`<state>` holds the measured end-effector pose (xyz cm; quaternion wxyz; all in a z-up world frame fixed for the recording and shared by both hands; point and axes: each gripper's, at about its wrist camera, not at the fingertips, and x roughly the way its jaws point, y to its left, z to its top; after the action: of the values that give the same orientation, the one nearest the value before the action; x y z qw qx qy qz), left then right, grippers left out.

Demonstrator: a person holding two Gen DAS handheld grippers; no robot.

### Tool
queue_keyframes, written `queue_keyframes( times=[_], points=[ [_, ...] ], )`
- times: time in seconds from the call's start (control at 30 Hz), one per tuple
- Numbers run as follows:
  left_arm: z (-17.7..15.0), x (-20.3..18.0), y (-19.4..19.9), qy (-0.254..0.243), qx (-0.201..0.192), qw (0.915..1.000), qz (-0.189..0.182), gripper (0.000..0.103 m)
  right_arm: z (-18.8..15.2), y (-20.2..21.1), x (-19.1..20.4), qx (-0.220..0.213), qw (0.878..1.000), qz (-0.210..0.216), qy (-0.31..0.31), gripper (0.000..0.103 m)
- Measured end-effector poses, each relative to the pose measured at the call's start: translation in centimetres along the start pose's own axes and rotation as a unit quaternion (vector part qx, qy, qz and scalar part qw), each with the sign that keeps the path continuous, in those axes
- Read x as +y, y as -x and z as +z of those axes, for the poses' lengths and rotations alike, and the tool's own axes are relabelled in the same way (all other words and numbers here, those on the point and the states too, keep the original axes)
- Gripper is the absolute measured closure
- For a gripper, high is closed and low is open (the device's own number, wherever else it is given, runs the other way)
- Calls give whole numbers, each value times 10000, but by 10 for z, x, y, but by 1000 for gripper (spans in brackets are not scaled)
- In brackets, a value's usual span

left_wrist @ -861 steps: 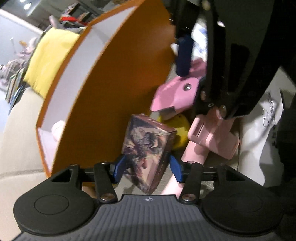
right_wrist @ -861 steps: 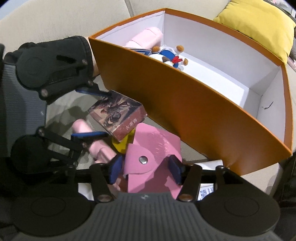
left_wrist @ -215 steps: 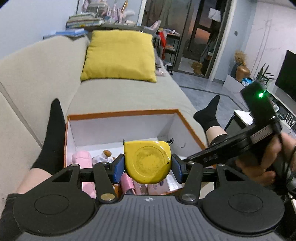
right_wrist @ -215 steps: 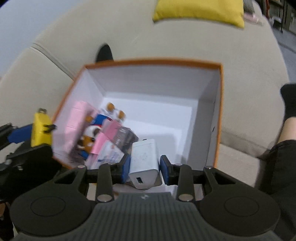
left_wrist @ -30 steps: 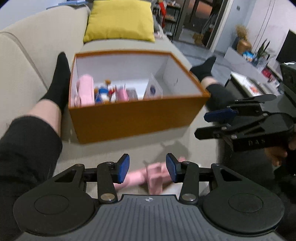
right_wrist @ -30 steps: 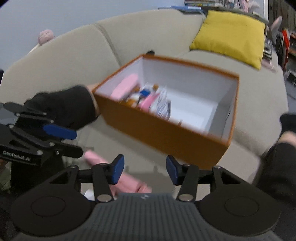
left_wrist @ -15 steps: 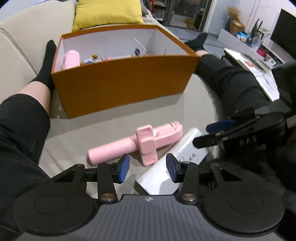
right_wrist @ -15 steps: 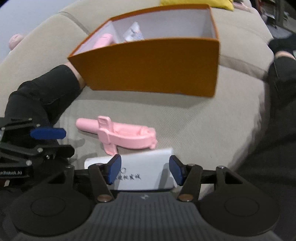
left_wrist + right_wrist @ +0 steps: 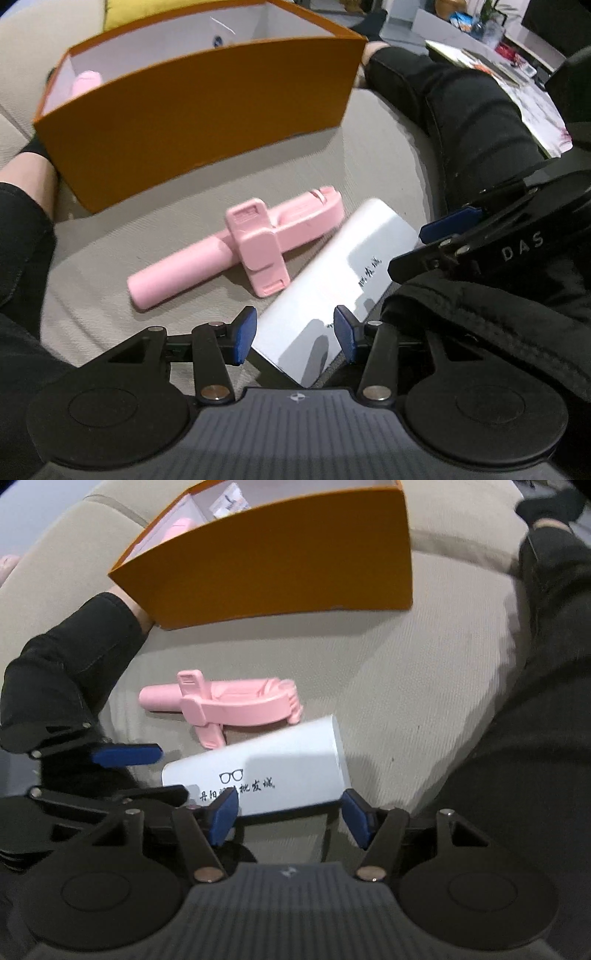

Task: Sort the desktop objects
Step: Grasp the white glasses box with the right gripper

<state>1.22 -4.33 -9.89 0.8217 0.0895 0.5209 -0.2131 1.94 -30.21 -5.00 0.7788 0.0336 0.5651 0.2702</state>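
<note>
A pink selfie stick (image 9: 236, 247) lies on the beige sofa seat, with a white glasses case (image 9: 332, 280) beside it. Both also show in the right wrist view, the selfie stick (image 9: 229, 701) beyond the glasses case (image 9: 266, 771). My left gripper (image 9: 291, 332) is open and empty, low over the near end of the case. My right gripper (image 9: 288, 819) is open and empty, its jaws straddling the case's near edge. The orange box (image 9: 199, 107) stands behind, holding sorted items; it also shows in the right wrist view (image 9: 280, 565).
The person's black-clad legs lie on both sides (image 9: 461, 122) (image 9: 62, 672). A yellow cushion (image 9: 114, 13) sits beyond the box. The right gripper shows in the left wrist view (image 9: 491, 236); the left gripper shows in the right wrist view (image 9: 110, 760).
Both grippers have dropped closer to the sofa seat and moved in over the white glasses case, which now fills more of each view. Both stay open.
</note>
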Motion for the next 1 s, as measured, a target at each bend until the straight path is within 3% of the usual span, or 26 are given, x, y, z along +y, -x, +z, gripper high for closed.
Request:
queue_keyframes(
  times=[0.23,0.33,0.43,0.67,0.83,1.0],
  points=[
    [-2,4,-11,61,249,9997,-59,50,2,-27,0,478,9976,380,-313,43],
    [-3,5,-12,84,263,9996,-76,50,5,-38,-6,582,9952,445,-651,52],
    [-1,6,-14,120,284,9995,-116,50,11,-36,-11,353,9935,464,-982,54],
    [10,16,-19,476,230,9981,-324,53,33,-35,-2,-301,9960,284,-794,61],
    [13,16,-18,592,145,9976,-319,53,46,-40,-4,-342,9946,316,-924,58],
    [14,16,-19,641,155,9972,-350,55,34,-49,-9,99,9899,635,-1260,52]
  ],
)
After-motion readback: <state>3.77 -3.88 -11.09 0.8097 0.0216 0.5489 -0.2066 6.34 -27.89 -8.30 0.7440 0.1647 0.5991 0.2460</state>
